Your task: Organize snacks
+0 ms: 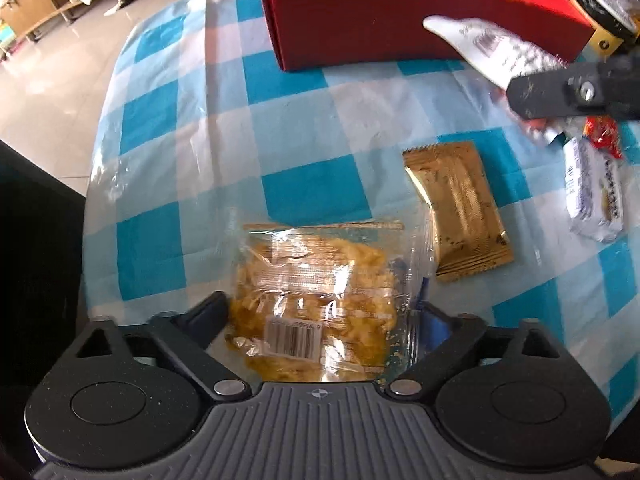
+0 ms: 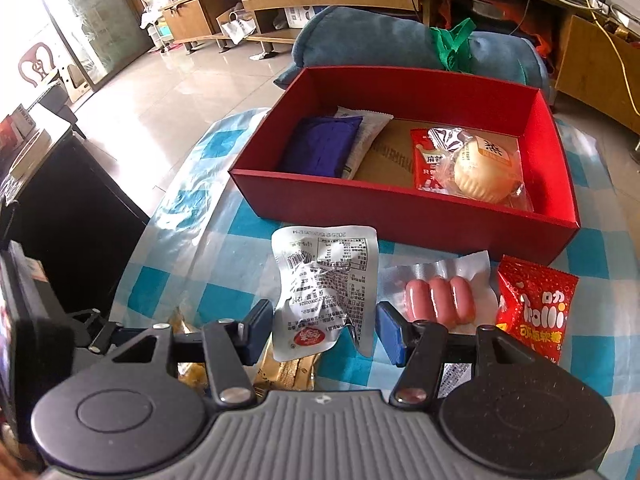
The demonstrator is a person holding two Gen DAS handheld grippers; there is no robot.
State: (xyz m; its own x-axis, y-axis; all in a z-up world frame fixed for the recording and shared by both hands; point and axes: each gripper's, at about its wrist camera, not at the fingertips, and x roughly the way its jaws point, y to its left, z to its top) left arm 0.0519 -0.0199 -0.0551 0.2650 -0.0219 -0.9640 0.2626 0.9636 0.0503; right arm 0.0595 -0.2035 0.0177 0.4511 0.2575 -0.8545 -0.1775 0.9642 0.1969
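Red cardboard box [image 2: 400, 216] stood open at the far edge of the counter [image 1: 200, 160], which was covered by a blue-and-white checked cloth. It already held a purple packet [image 2: 320, 148], a white sachet [image 2: 368, 136], a red packet [image 2: 426, 160] and a wrapped round bun [image 2: 484, 172].

The right gripper [image 2: 324, 334] had its fingers clenched on the lower end of a crumpled white packet [image 2: 326, 276]. The left wrist view showed that packet raised off the cloth, just in front of the box's near wall.

The left gripper [image 1: 326, 316] pointed steeply down with its fingers spread to either side of a clear pastry packet [image 1: 316, 292], which lay towards the counter's left edge. No squeeze of the wrapper was visible, so the packet was judged not yet gripped.

Still loose on the cloth were a gold packet [image 1: 460, 208] just beside the pastry, a sausage pack [image 2: 440, 296] and a red candy bag [image 2: 536, 312].

Step in hand, as judged: loading snacks into the box, the right-hand item in transit and the left-hand item being taken up. The next move called for carrying the white packet over the near wall to the bare middle of the box floor. On the left, a gentle, even closure was needed, since the pastry looked soft and crumbly.
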